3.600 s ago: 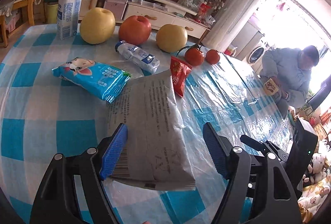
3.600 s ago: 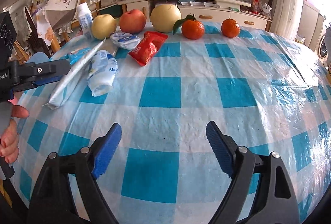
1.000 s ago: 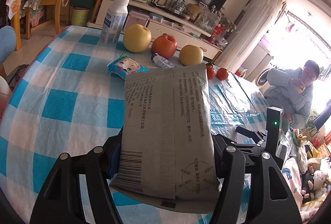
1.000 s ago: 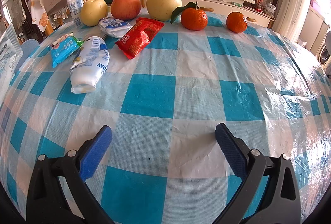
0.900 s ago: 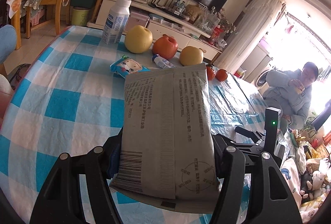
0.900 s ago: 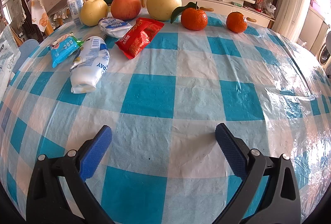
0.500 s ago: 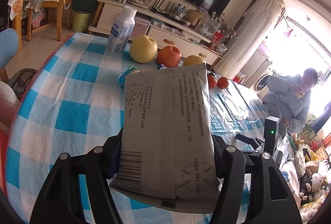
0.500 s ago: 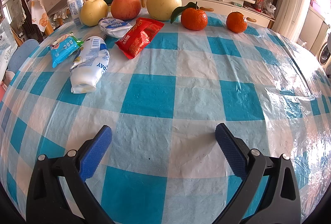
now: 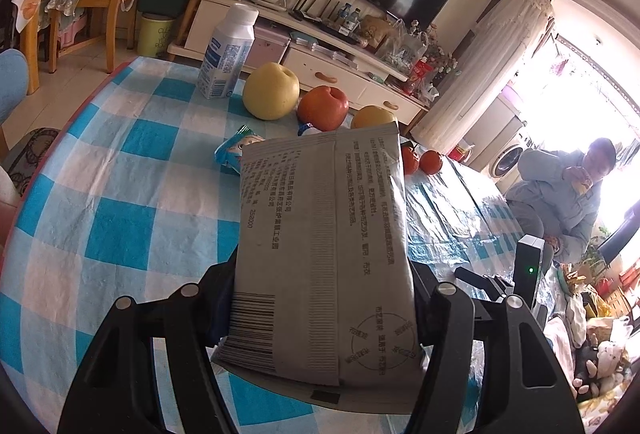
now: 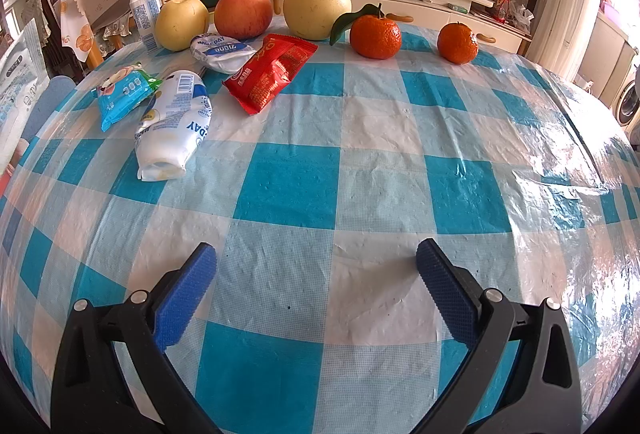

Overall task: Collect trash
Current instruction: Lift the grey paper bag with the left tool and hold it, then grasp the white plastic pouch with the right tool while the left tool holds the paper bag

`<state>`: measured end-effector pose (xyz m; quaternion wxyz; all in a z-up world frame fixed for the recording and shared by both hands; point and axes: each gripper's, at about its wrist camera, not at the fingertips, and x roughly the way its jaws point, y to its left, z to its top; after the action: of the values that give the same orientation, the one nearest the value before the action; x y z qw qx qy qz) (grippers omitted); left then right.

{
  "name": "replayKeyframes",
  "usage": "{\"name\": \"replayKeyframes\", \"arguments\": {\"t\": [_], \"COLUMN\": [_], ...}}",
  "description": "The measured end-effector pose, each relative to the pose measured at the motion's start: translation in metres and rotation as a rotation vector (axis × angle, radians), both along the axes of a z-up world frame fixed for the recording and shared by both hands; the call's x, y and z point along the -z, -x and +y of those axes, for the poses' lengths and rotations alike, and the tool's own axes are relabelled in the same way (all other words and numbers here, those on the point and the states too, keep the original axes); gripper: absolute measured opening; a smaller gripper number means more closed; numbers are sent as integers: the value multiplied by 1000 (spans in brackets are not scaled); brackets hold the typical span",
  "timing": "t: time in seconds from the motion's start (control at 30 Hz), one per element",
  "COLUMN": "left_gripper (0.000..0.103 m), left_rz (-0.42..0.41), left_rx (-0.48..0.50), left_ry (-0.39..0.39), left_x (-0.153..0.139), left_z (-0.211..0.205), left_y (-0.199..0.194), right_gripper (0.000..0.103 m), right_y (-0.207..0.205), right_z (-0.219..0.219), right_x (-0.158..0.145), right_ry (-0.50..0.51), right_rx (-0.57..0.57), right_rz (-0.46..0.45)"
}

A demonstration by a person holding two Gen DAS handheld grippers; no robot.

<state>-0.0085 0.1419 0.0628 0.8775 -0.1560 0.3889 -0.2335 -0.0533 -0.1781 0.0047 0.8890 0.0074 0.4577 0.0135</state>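
Two pears [image 10: 182,22] [image 10: 317,9], one apple [image 10: 243,13], two tangerines [image 10: 376,35] [image 10: 457,42]

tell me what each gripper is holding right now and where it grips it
The left gripper clamps the grey wrapper by its barcode end. The right gripper is open, holding nothing.
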Motion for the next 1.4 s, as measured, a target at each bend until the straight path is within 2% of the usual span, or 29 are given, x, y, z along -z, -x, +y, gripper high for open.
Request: {"name": "replayKeyframes", "arguments": {"t": [0.3,0.73,0.97,1.03,1.1,1.23,1.3,1.4], "left_gripper": [66,66,66,66,66,67,67,67], "left_rz": [-34,-41,-30,-30,-30,-35,-38,-36], "left_rx": [8,6,-33,-39,-41,-37,-38,-43], "left_ry": [2,-11,-16,-13,-9,-12,-23,-27], "left_x": [-9,-6,-3,-4,-4,-6,-5,-5], "left_z": [-3,-1,10,12,13,12,12,13], "left_y": [8,15,11,11,11,12,12,11], "right_gripper": [100,100,100,100,100,100,100,100], "right_y": [0,0,-1,-3,-3,-13,-26,-48], "right_z": [0,0,-1,-1,4,28,43,62], "right_x": [0,0,-1,-3,-12,-42,-50,-49], "right_ry": [0,0,-5,-18,-67,-75,-92,-106], "right_rx": [0,0,6,38,38,-25,-73,-137], "right_rz": [0,0,3,10,-40,-170,-188,-162]}}
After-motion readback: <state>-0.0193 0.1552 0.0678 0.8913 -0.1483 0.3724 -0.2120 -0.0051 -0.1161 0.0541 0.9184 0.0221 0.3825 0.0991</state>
